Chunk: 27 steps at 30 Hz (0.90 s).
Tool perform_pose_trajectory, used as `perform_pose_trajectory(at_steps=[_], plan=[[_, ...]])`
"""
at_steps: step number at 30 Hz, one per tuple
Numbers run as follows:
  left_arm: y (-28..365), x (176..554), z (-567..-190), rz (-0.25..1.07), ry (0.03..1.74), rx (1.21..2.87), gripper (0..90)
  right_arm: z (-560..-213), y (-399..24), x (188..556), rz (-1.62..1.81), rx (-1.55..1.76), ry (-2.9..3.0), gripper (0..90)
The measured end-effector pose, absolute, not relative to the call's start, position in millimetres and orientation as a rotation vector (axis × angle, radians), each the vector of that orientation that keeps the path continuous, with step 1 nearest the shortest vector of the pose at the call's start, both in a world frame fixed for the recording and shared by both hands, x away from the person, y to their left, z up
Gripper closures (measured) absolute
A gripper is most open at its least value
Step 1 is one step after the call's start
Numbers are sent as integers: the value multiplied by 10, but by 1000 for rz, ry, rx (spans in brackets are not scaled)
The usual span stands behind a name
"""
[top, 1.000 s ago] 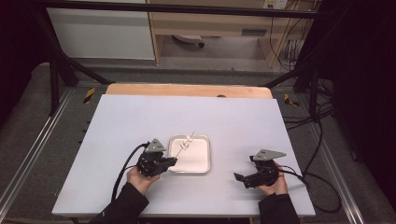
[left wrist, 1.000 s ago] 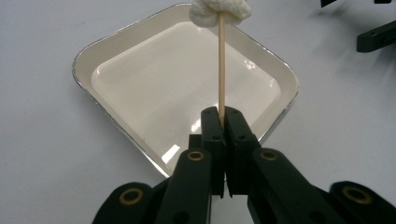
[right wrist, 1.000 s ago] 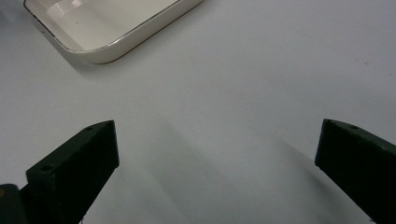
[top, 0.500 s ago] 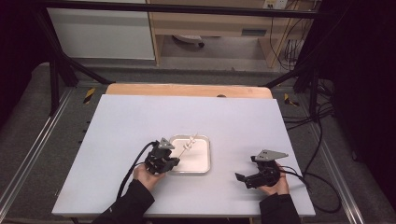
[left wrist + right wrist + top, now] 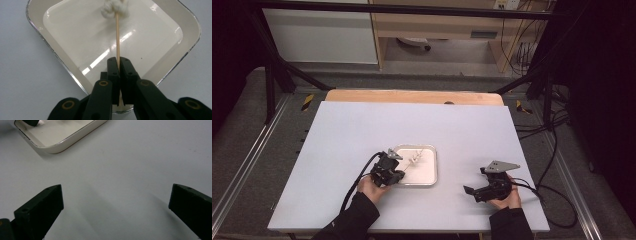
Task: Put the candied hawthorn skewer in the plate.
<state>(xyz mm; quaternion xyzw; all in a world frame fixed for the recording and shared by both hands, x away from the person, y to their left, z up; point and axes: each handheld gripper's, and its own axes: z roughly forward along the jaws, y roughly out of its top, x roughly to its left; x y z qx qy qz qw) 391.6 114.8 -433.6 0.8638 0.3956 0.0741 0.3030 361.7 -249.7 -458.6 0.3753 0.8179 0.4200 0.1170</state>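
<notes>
1. The left gripper [image 5: 117,65] is clamping a thin wooden skewer [image 5: 117,37], low centre of the left gripper view.
2. The skewer is lying over the white tray [image 5: 190,22], its knotted white lump [image 5: 113,8] at top centre.
3. The right gripper [image 5: 115,202] is hovering wide open over the bare table [image 5: 140,165].

Black sleeves [image 5: 347,222]; each black hand-held gripper [image 5: 398,175] carries brass-ringed screws and a cable.

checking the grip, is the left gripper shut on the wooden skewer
Yes, in the left gripper view the left gripper pinches the skewer over the white tray.
</notes>
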Motion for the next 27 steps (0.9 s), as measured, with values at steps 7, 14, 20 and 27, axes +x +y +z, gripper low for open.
perform_pose_trajectory(at_steps=[7,14,20,27], plan=[[1179,3873,-4293,238,990,2289,693,-4581,-2501,3614,1229,1097,2387,3],[1315,3819,-4171,263,918,2252,450,-4568,-2512,3613,1233,1100,2379,3],[1494,3791,-4104,274,919,2239,278,-4558,-2517,3610,1237,1114,2375,4],[1765,3727,-4112,296,925,2211,161,-4554,-2522,3611,1237,1111,2375,3]])
